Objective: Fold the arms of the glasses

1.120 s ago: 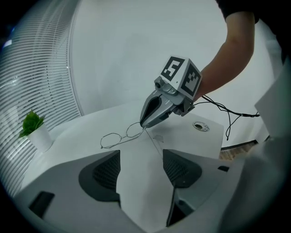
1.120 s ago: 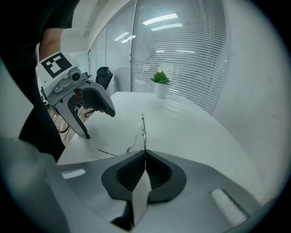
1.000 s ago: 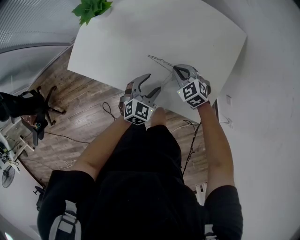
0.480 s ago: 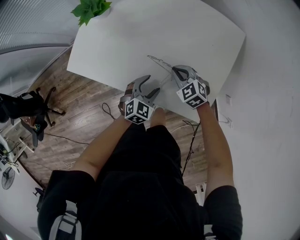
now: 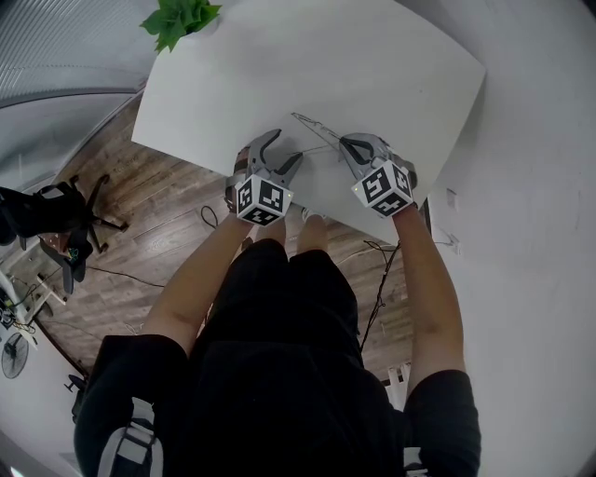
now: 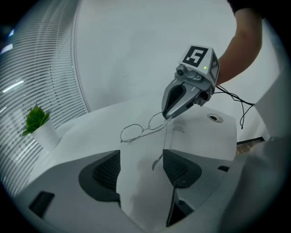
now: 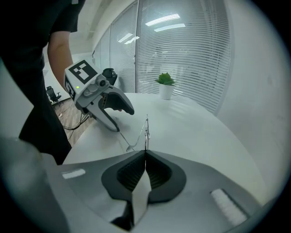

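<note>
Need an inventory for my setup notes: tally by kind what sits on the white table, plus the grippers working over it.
Glasses: 1
Potted plant: 1
Grippers: 2, the left gripper and the right gripper
Total: 4

Table (image 5: 391,56): plant (image 5: 182,19) on its far left corner. Glasses (image 6: 145,131) near the table's near edge, right of centre, their right end in the right gripper (image 5: 345,142). Left gripper (image 5: 287,146) just left of them, one glasses arm reaching between its jaws. Office chair (image 5: 65,210) on the floor (image 5: 158,200), well left of the table.
</note>
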`<state>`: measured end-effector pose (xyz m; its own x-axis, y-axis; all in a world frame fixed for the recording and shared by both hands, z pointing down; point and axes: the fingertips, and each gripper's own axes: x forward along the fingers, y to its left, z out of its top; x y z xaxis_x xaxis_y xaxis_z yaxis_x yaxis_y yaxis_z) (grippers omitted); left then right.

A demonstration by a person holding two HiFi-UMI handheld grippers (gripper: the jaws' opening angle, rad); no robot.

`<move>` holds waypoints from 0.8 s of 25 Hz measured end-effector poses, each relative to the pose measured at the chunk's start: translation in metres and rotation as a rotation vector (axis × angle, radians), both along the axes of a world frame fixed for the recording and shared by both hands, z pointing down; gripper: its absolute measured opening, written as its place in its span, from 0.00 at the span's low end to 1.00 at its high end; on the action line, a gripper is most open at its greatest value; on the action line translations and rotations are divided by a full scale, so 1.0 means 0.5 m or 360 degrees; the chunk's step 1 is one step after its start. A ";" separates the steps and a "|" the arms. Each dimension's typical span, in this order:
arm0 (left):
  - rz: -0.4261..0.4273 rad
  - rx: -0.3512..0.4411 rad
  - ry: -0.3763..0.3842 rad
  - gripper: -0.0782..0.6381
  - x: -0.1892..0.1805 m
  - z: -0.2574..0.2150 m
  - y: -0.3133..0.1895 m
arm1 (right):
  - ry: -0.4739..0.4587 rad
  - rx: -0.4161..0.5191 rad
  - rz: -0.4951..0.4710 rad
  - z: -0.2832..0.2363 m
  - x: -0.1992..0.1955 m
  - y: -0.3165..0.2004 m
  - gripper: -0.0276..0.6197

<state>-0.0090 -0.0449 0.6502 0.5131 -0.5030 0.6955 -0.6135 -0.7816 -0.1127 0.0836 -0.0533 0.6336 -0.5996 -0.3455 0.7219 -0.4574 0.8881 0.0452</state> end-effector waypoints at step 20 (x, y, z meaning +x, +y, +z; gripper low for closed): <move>-0.0074 0.0059 0.0006 0.51 -0.007 0.000 -0.103 | -0.0003 -0.0115 -0.0411 0.017 -0.039 0.063 0.06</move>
